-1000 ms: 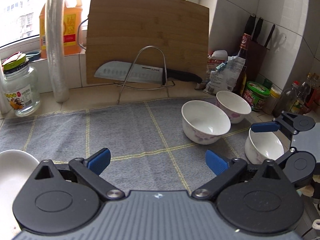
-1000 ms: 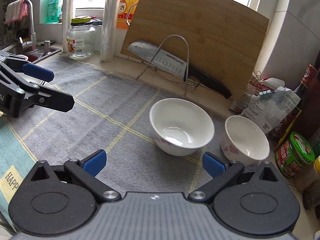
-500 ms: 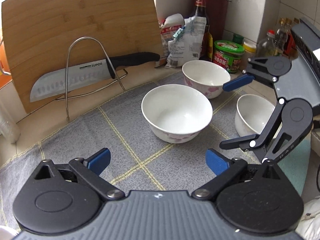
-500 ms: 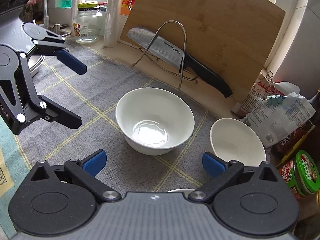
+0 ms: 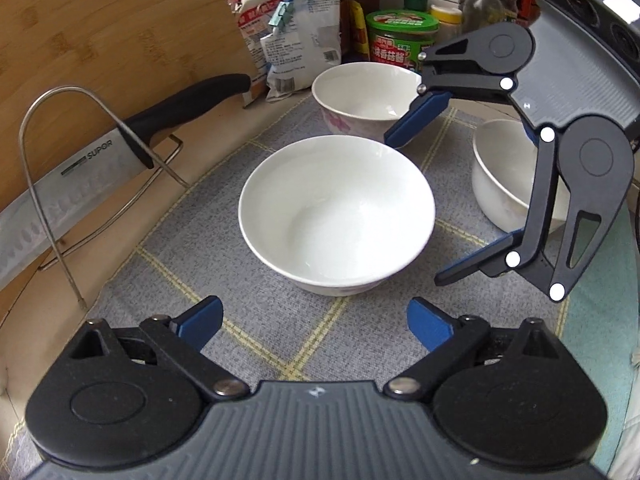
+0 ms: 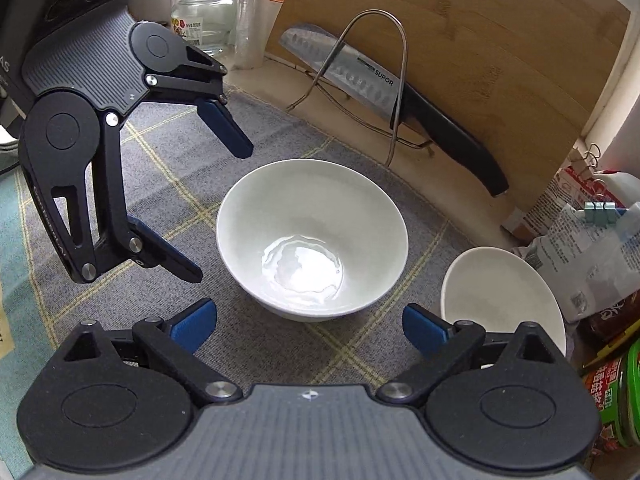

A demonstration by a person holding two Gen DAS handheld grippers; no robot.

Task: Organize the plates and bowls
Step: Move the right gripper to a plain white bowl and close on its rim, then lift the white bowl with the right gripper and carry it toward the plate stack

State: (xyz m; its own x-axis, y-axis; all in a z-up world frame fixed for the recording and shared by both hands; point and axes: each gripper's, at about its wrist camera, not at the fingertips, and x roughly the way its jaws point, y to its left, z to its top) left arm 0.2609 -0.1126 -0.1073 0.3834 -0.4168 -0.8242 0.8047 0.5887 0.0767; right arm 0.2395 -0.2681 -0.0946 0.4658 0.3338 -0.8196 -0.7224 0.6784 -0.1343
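On the left a steel-bladed kitchen knife with a black handle (image 5: 120, 148) leans in a bent wire stand (image 5: 60, 168) against an upright bamboo cutting board (image 5: 100, 32). Bumping that stand with a jaw would likely tip the blade onto the grey checked cloth mat (image 5: 280, 340).

In the middle of the mat sits the large white ceramic bowl (image 5: 336, 212), empty apart from what looks like a thin film of water at its bottom in the right wrist view. The left gripper (image 5: 314, 322) hangs just short of its near rim, and the right gripper (image 6: 310, 320) faces it from the other side. Both pairs of jaws stand apart with nothing between them, though both have just been narrowing. The risk I see is both grippers converging on this one bowl: they could knock together, or a pad could catch the glazed rim off-centre and let it slip or skid on the cloth.

Behind it a smaller white bowl with pink flower print (image 5: 362, 98) is empty. To the right, a third white bowl (image 5: 504, 176) is partly hidden by the right gripper's arm, so its contents cannot be judged. A green-lidded jar (image 5: 402, 38) and paper packets (image 5: 296, 36) crowd the back edge, easy to topple when bowls are moved.
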